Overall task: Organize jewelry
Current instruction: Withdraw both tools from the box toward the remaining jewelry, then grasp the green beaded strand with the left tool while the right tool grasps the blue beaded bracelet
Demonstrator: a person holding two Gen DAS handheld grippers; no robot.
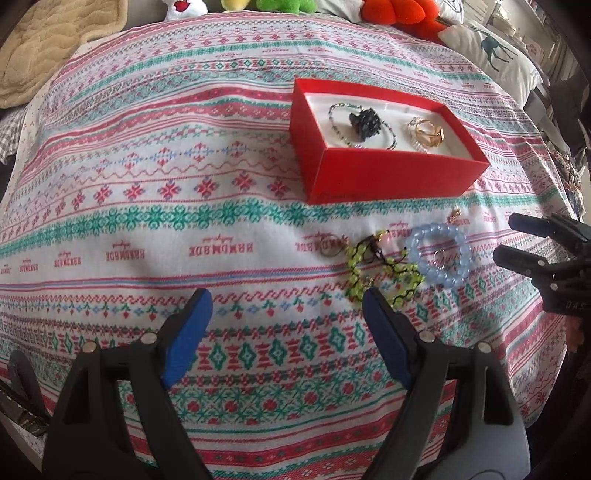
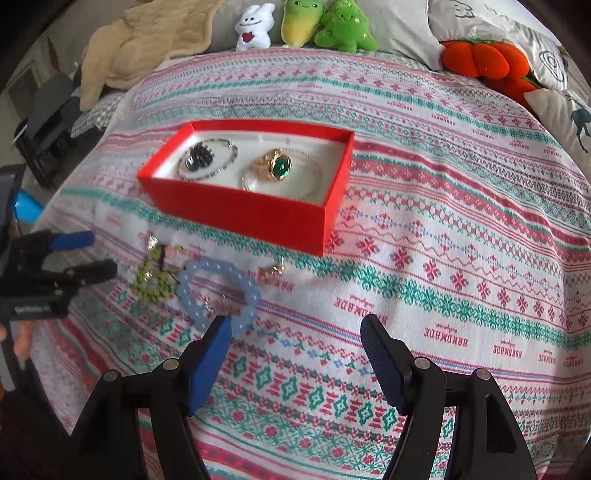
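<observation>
While both the left gripper (image 1: 286, 299) and right gripper (image 2: 295, 325) hover released above the patterned cloth (image 1: 184, 206), bead bracelets (image 1: 439, 254) lie beside the red box (image 1: 388, 173).

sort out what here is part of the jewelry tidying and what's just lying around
Job: red box, blue bead bracelet, green bead bracelet, gold ring, small ring.
Lying about: plush toys, beige blanket, pillow.

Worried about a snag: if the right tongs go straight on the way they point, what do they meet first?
Probably bare patterned cloth: nothing lies between the open right tongs. The blue bead bracelet sits just at the left pad, so it might get brushed; depth is unclear.
</observation>
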